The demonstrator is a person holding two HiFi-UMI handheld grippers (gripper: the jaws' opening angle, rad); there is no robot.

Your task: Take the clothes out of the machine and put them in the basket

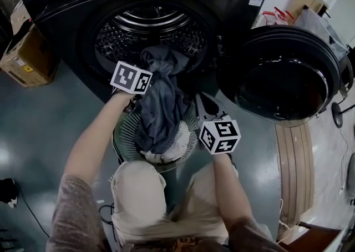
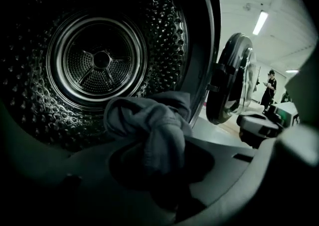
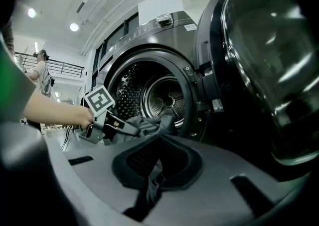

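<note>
garment of dark grey crumpled cloth (image 1: 161,101) drapes from black washing machine drum (image 1: 116,40) rim into round ribbed basket (image 1: 124,132); left hand-held gripper (image 2: 162,168) and right hand-held gripper (image 3: 152,172) both clamp it.

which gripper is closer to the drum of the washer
Left. The left gripper is at the mouth of the drum, gripping the grey garment; the right gripper is farther back, by the basket.

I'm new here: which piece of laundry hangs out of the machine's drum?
The dark grey garment, draped from the drum; the white cloth lies wholly in the basket.
</note>
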